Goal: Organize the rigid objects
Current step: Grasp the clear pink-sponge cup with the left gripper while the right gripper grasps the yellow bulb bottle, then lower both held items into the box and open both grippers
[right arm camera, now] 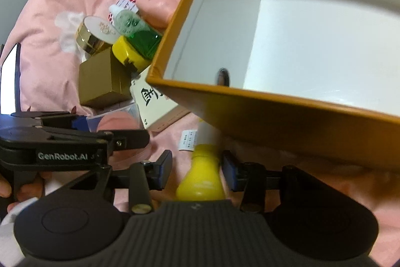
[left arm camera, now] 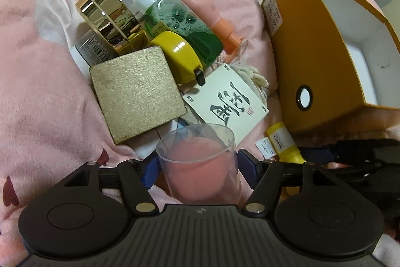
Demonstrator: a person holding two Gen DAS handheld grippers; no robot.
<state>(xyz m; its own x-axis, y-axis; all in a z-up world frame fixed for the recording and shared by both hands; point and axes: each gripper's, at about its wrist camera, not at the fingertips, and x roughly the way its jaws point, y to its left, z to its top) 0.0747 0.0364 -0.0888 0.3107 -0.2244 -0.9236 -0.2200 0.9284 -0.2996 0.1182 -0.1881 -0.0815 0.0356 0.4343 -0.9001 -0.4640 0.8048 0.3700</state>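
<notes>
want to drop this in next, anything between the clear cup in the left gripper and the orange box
Nothing visible blocks it. The clear cup sits between the left gripper's fingers; the orange box lies open to its right, past the yellow tube.

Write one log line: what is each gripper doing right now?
left gripper: around clear cup | right gripper: open around yellow tube | orange box: empty

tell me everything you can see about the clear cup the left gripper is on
The clear plastic cup is a frosted, see-through cylinder with a pink, rounded item inside. It sits between the left gripper fingers, open rim facing away from the camera toward the pile, over the pink blanket. Whether the blue pads actually press it isn't clear.
</notes>
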